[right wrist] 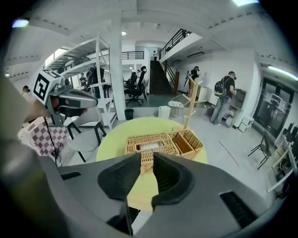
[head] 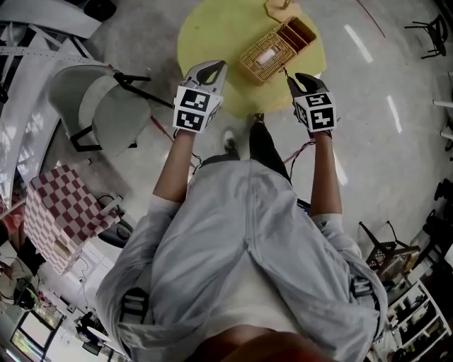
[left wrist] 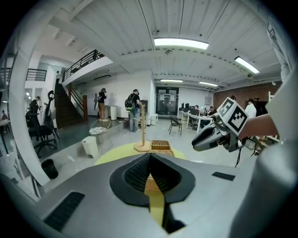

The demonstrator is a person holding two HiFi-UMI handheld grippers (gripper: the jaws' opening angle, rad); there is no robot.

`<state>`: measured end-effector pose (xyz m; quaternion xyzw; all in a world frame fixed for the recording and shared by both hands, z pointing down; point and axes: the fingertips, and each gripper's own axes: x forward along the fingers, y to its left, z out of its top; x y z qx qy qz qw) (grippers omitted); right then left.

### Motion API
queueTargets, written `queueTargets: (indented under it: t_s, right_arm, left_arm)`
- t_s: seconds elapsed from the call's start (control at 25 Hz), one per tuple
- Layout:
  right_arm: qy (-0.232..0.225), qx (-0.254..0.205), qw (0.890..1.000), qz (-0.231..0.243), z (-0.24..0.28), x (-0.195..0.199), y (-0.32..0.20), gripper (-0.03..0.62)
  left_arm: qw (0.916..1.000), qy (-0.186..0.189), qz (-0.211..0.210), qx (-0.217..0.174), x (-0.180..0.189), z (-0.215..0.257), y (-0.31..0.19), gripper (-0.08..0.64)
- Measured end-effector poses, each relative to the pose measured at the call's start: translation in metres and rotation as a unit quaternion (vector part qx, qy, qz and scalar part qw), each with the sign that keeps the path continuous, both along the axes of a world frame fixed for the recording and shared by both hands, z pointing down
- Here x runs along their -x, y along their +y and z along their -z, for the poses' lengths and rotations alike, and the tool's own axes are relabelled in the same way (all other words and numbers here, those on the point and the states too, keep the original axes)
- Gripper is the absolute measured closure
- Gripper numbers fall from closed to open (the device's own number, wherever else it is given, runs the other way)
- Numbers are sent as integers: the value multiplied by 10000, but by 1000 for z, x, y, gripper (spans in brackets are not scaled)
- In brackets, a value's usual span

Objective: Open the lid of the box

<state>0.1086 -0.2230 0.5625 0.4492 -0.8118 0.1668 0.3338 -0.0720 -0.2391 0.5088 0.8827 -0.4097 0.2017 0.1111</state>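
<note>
The wicker box (head: 267, 55) lies on the round yellow table (head: 212, 32), its lid down over the larger part and a small side compartment (head: 297, 33) open-topped. Both grippers hover at the table's near edge, short of the box and touching nothing. My left gripper (head: 211, 71) is left of the box, its tips pressed together and empty (left wrist: 150, 157); the box (left wrist: 160, 145) shows just beyond them. My right gripper (head: 300, 79) is right of the box. Its jaws stand a narrow gap apart (right wrist: 146, 160), aimed at the box (right wrist: 149, 145).
A wooden post stand (head: 278, 7) rises at the table's far side, behind the box. A grey chair (head: 106, 106) is left of the table, and a red-checkered bag (head: 60, 212) sits farther back left. People stand far off in the hall.
</note>
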Motion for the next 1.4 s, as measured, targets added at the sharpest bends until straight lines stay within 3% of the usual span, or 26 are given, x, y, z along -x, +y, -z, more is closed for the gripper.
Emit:
queueTargets:
  t_s: [0.68, 0.92, 1.08, 1.28, 1.4]
  right_arm:
    - [484, 1099, 9895, 802, -119, -16, -42, 486]
    - [224, 1400, 9872, 729, -132, -15, -42, 492]
    - [99, 1485, 9861, 744, -133, -11, -40, 549]
    - [177, 1435, 9862, 806, -121, -10, -39, 554]
    - [-15, 1296, 9888, 739, -106, -8, -45, 555]
  left_arm:
    - [9953, -215, 321, 883, -30, -76, -48, 532]
    - [9943, -250, 237, 1006, -39, -86, -49, 532]
    - [9944, -220, 229, 1010, -39, -86, -49, 532]
    - [9947, -150, 294, 972, -33, -79, -49, 531]
    - [9952, -98, 348, 906, -26, -73, -51, 532]
